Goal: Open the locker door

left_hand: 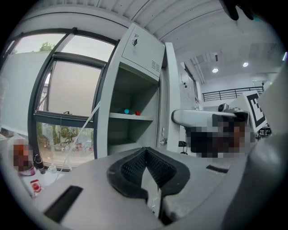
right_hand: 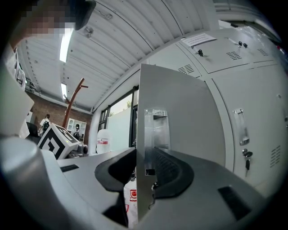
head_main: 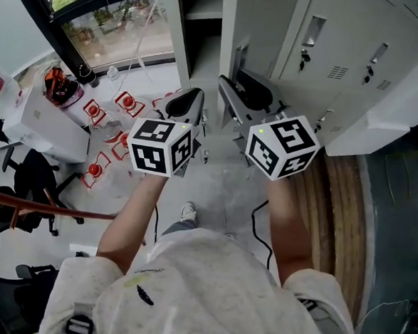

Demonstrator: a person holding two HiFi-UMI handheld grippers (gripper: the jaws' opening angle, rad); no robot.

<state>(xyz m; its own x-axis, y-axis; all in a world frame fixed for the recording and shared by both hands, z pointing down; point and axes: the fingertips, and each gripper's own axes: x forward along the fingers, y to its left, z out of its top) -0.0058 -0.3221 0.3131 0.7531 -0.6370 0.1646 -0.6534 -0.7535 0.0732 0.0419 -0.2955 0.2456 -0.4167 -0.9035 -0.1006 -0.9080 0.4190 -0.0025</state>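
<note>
The edge of the locker door is straddled by the parted jaws of the right gripper, while the left gripper is clenched empty.

We record the grey metal locker door swung open, upright, seen nearly edge-on, recessed handle beside its free edge.

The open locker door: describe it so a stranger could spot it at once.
Find the wall of grey lockers. One open door stands swung out, seen nearly edge-on, its free edge between the jaws of the right gripper. Its neighbours lie flat and shut, keys hanging in their locks.
</note>
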